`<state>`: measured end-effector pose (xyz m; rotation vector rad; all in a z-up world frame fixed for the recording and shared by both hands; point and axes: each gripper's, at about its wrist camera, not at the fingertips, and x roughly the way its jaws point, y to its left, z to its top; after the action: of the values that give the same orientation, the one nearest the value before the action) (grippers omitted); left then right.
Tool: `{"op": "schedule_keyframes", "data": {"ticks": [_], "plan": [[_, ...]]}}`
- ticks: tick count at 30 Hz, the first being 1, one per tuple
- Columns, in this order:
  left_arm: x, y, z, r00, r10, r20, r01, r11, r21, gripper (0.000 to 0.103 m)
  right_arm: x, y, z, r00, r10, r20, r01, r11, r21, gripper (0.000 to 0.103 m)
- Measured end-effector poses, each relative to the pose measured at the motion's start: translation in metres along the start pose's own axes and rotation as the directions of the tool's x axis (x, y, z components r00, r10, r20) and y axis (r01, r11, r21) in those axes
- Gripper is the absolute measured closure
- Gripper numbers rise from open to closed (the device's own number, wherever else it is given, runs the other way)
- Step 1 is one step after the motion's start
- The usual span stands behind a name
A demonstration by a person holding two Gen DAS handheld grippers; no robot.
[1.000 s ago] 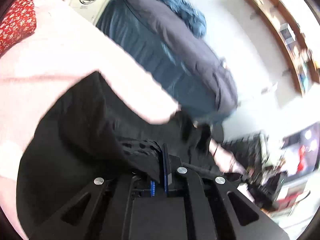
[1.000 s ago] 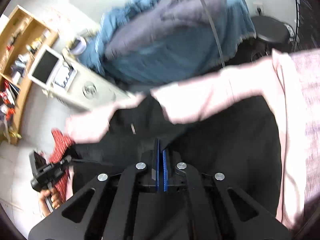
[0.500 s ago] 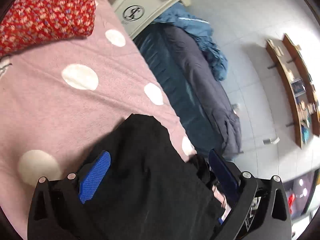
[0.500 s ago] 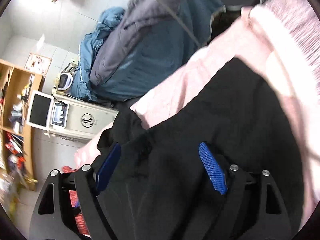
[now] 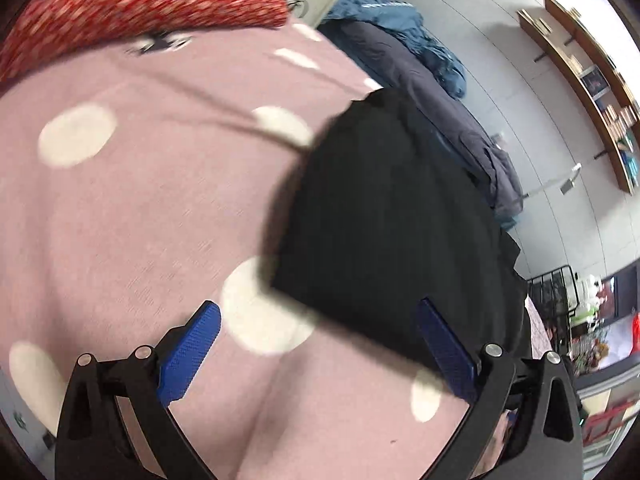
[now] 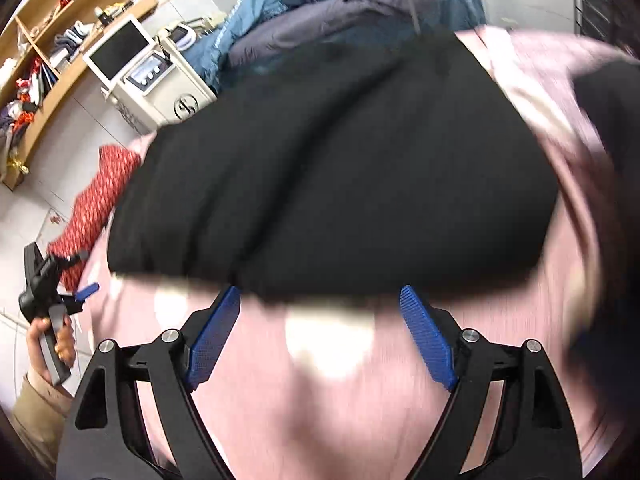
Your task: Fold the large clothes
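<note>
A black garment (image 5: 392,216) lies folded on a pink bed cover with white dots (image 5: 140,208). In the right wrist view the garment (image 6: 340,168) is a wide dark slab across the middle. My left gripper (image 5: 320,332) is open and empty, its blue pads just short of the garment's near edge. My right gripper (image 6: 320,308) is open and empty, its pad tips at the garment's near edge. The left gripper also shows in the right wrist view (image 6: 86,292), held in a hand at the far left.
A red patterned pillow (image 5: 140,4) lies at the head of the bed. Blue and grey bedding (image 6: 340,4) is heaped beyond the bed. A cream safe with a screen on top (image 6: 160,80) stands by wooden wall shelves (image 6: 52,52).
One second ago both grippers were shut on the black garment. Both have opened, let it go and drawn back; it now lies folded on the bed cover.
</note>
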<state>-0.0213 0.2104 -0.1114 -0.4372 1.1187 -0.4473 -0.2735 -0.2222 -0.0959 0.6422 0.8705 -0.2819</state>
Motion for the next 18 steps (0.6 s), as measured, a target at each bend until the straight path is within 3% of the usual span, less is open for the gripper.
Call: {"op": "schedule_keyframes", "data": {"ticks": [2, 4, 6, 9, 13, 16, 17, 18], "plan": [[0.006, 0.016, -0.002, 0.999, -0.028, -0.014, 0.027, 0.997, -0.068, 0.006, 0.002, -0.004, -0.017, 1.000, 0.008, -0.004, -0.008, 1.000, 0.027, 0.021], [0.014, 0.022, 0.000, 0.996, -0.085, 0.006, 0.085, 0.988, -0.127, 0.006, 0.001, -0.016, -0.028, 1.000, -0.003, 0.029, -0.001, 0.994, 0.113, 0.021], [0.024, 0.019, 0.006, 0.990, -0.133, 0.035, 0.137, 0.974, -0.178, 0.006, 0.003, -0.031, -0.028, 0.995, 0.040, 0.086, -0.061, 0.966, 0.251, 0.021], [0.051, -0.003, 0.014, 0.982, -0.183, 0.041, 0.187, 0.965, -0.184, 0.006, 0.015, -0.051, -0.024, 0.984, 0.090, 0.156, -0.152, 0.883, 0.444, 0.021], [0.076, -0.031, 0.018, 0.975, -0.217, 0.042, 0.221, 0.954, -0.201, 0.006, 0.028, -0.058, -0.013, 0.971, 0.067, 0.228, -0.181, 0.830, 0.527, 0.021], [0.095, -0.057, 0.027, 0.976, -0.217, 0.033, 0.219, 0.964, -0.148, 0.010, 0.041, -0.059, -0.002, 0.967, 0.046, 0.249, -0.186, 0.799, 0.571, 0.021], [0.095, -0.059, 0.028, 0.976, -0.216, 0.039, 0.219, 0.966, -0.138, 0.026, 0.044, -0.058, 0.001, 0.966, 0.040, 0.256, -0.186, 0.798, 0.573, 0.023], [0.098, -0.063, 0.032, 0.978, -0.203, 0.042, 0.207, 0.969, -0.135, 0.054, 0.047, -0.057, 0.006, 0.969, 0.029, 0.245, -0.170, 0.800, 0.576, 0.026]]}}
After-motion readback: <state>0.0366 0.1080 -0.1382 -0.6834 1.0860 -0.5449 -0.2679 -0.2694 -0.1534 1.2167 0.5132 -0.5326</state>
